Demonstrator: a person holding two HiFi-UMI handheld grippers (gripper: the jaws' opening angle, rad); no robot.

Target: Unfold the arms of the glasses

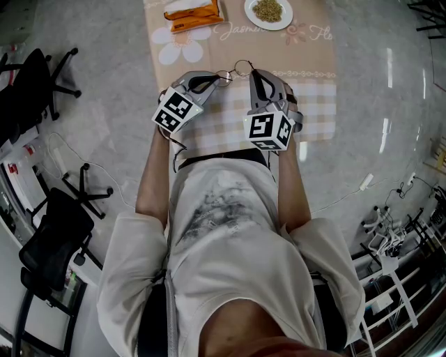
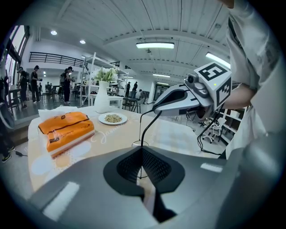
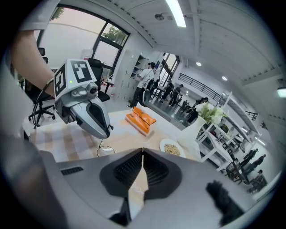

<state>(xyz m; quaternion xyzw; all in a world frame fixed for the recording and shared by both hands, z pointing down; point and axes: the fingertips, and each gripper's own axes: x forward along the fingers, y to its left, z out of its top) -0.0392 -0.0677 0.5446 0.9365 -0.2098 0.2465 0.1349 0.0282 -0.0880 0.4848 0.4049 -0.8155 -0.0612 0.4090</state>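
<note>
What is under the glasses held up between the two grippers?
Under the glasses lies the tablecloth, about where its plain beige part meets the checked band. The table beneath is covered by the cloth.

table [image 1: 313, 77] | orange packet [image 1: 191, 14] | plate of grains [image 1: 268, 12] | white vase [image 2: 103, 96]

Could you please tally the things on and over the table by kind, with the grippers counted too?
glasses: 1
orange packet: 1
plate with food: 1
vase with flowers: 1
grippers: 2, the left gripper and the right gripper, both shut on the glasses
Total: 6
</note>
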